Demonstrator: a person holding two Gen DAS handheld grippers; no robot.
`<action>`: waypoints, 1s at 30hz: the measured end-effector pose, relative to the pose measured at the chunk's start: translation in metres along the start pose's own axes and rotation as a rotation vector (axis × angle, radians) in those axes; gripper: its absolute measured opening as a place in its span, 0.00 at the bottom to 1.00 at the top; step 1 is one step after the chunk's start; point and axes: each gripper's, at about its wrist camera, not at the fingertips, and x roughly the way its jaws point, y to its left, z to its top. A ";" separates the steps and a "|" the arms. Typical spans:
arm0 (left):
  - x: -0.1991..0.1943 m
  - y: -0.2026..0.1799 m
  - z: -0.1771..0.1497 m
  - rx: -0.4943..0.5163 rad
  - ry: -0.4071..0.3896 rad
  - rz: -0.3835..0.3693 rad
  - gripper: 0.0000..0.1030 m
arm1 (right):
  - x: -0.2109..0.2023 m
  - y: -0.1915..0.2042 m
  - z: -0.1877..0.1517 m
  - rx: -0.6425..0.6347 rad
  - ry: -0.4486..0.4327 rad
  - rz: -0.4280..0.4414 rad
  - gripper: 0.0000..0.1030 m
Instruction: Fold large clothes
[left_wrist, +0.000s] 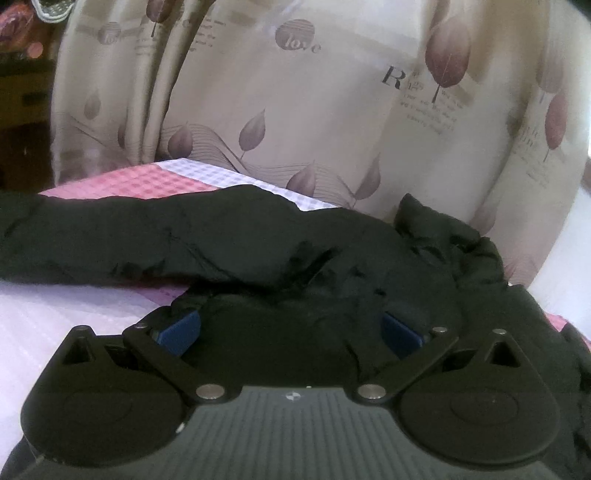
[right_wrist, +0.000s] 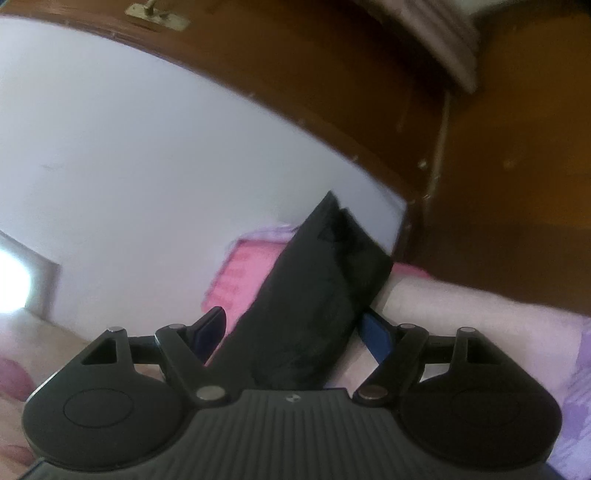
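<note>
Only the left view shows the leafy curtain (left_wrist: 295, 110). Both the left tool (left_wrist: 290, 326) and right tool (right_wrist: 295, 332) are spread around the puffy black jacket (left_wrist: 221, 236) on the checked bed (left_wrist: 147, 181).

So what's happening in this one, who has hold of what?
A person holding a gripper in each hand is working on a black garment spread over a pink and lilac checked bedsheet, with a leaf-print curtain behind it. The left gripper has its blue fingers wide apart with black fabric bunched between them. The right gripper is also spread, with a fold of the same garment between its fingers. No tidy fold shows yet; the cloth lies rumpled.
</note>
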 end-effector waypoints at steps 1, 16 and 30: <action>0.000 -0.001 -0.001 0.001 0.000 0.001 0.99 | 0.003 0.004 -0.001 -0.020 -0.004 -0.030 0.76; 0.004 0.007 -0.002 -0.068 0.014 -0.039 1.00 | -0.008 0.140 0.010 -0.109 -0.026 0.187 0.10; -0.001 0.022 -0.002 -0.161 -0.016 -0.098 1.00 | 0.023 0.362 -0.272 -0.482 0.374 0.654 0.10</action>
